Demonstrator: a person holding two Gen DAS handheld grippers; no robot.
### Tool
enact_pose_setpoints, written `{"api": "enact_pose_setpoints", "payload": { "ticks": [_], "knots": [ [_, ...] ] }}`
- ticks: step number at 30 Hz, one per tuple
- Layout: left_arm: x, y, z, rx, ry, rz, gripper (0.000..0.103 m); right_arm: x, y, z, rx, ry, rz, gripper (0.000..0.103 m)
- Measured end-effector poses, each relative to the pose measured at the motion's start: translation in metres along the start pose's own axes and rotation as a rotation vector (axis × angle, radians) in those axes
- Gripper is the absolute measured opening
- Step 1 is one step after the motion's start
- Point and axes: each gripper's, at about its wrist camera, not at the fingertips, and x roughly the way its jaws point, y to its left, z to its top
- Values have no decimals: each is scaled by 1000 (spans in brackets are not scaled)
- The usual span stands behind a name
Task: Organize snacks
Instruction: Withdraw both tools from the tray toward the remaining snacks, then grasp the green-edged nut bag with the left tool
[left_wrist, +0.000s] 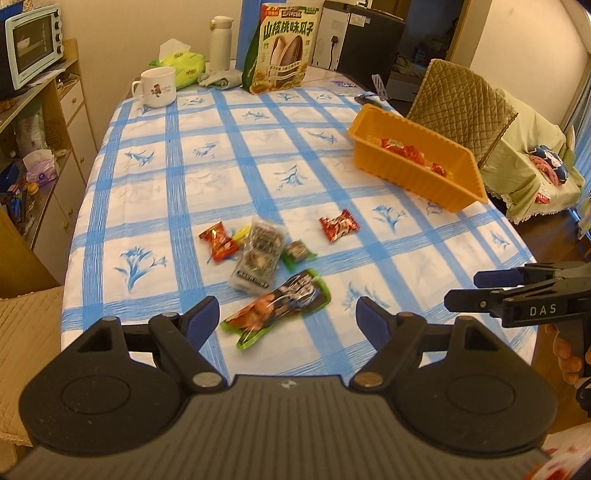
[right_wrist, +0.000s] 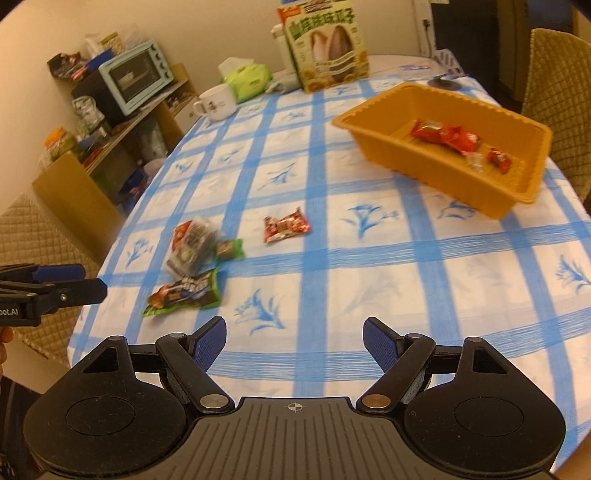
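Left wrist view has the left gripper (left_wrist: 284, 314) hanging with its jaws apart and empty just over the long green-edged packet (left_wrist: 280, 306), nearest of the loose snacks on the checked surface (left_wrist: 184, 177). The right gripper (right_wrist: 294, 341) is also spread and empty, over bare cloth. The orange tray (right_wrist: 388, 147) sits far right with a few red candies inside. I'd worry about the clear packs (left_wrist: 258, 254) heaped tight against that packet: a sloppy pinch could drag two together, or skid the slick wrapper off the near edge.
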Motion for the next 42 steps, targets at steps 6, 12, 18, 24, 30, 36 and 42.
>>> {"api": "enact_pose_setpoints", "payload": {
  "ticks": [6, 12, 18, 24, 30, 36, 42],
  "knots": [
    [15, 2, -7, 22, 25, 1, 78, 19, 16, 1, -40, 21, 11, 81],
    [33, 3, -8, 45, 44, -9, 73, 32, 23, 3, -64, 28, 7, 81],
    [47, 3, -6, 75, 48, -24, 71, 38, 20, 6, -56, 29, -5, 81],
    [67, 3, -3, 104, 62, -39, 67, 42, 13, 10, -42, 31, -22, 81],
    [87, 2, -1, 136, 85, -43, 62, 44, 6, 12, -26, 31, -37, 81],
    [99, 1, -2, 134, 112, -45, 56, 44, -2, 12, -8, 36, -50, 81],
    [99, -4, -4, 134, 124, -71, 53, 45, -7, 13, 10, 43, -57, 81]
  ]
}}
